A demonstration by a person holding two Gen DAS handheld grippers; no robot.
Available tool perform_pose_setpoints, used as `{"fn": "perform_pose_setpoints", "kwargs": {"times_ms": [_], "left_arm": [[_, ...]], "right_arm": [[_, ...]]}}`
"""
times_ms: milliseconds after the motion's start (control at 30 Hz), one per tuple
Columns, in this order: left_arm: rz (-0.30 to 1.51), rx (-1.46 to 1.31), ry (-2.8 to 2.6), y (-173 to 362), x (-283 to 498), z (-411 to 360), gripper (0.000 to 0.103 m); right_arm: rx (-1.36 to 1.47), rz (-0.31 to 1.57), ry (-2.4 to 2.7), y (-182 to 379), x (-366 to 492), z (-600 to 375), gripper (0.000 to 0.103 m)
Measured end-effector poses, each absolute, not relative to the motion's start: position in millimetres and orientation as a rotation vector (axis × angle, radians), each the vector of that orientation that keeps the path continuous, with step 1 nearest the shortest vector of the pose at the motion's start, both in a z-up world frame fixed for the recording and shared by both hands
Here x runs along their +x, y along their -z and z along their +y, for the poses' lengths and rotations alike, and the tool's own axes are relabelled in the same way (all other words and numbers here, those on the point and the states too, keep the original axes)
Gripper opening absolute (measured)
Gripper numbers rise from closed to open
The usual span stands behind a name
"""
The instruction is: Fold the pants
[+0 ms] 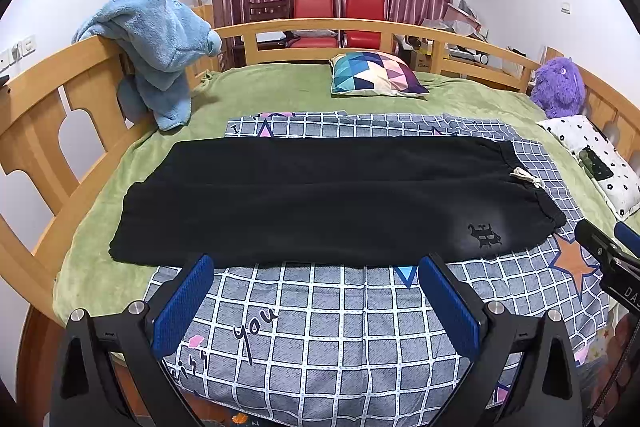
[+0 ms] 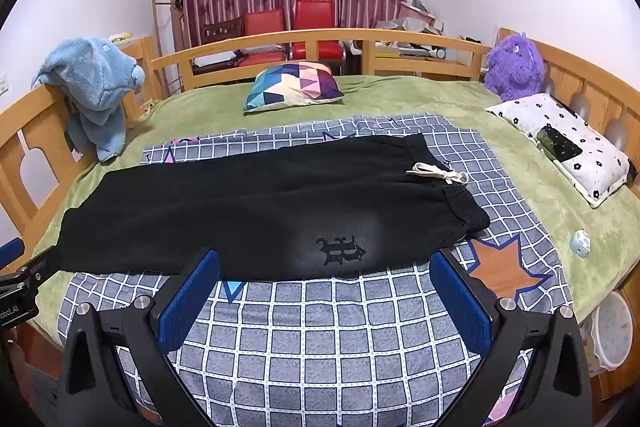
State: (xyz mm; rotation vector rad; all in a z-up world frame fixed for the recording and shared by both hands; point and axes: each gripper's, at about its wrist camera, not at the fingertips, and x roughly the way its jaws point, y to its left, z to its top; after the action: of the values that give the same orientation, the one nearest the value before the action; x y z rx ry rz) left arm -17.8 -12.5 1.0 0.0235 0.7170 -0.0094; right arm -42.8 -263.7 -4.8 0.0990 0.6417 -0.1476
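Note:
Black pants (image 1: 320, 199) lie flat across a grey checked blanket (image 1: 320, 327), folded lengthwise, waistband with a cream drawstring (image 1: 526, 177) at the right, leg ends at the left. They also show in the right wrist view (image 2: 248, 211), with a black logo (image 2: 340, 249) near the front edge. My left gripper (image 1: 316, 267) is open and empty, just in front of the pants' near edge. My right gripper (image 2: 324, 263) is open and empty, near the logo. The right gripper's tip shows in the left wrist view (image 1: 600, 243), the left gripper in the right wrist view (image 2: 24, 275).
A green bedspread (image 1: 280, 91) covers the bed inside a wooden rail (image 1: 320, 27). A blue plush garment (image 1: 156, 47) hangs on the left rail. A colourful cushion (image 1: 376, 73), a purple plush toy (image 2: 516, 67), a floral pillow (image 2: 568, 143) and a small round gadget (image 2: 580, 243) lie around.

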Motion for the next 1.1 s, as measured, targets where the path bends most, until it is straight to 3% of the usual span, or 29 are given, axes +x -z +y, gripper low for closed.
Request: {"fn": "perform_pose_setpoints", "kwargs": {"times_ms": [433, 667, 833, 1100], "left_arm": [[0.720, 0.032, 0.006, 18.7, -2.1, 1.0, 0.103], [0.783, 0.003, -0.021, 54.8, 13.1, 33.4, 0.103], [0.848, -0.075, -0.032, 88.7, 22.8, 68.3, 0.100], [0.869, -0.267, -0.024, 133.4, 41.1, 124.0, 0.094]], "right_arm": [[0.121, 0.624, 0.177, 40.6, -30.9, -285.1, 0.103], [0.090, 0.624, 0.189, 59.1, -33.2, -298.7, 0.103], [0.218, 0.641, 0.139, 85.3, -26.7, -321.1, 0.102], [0.319, 0.704, 0.211, 144.1, 9.8, -356.0, 0.077]]}}
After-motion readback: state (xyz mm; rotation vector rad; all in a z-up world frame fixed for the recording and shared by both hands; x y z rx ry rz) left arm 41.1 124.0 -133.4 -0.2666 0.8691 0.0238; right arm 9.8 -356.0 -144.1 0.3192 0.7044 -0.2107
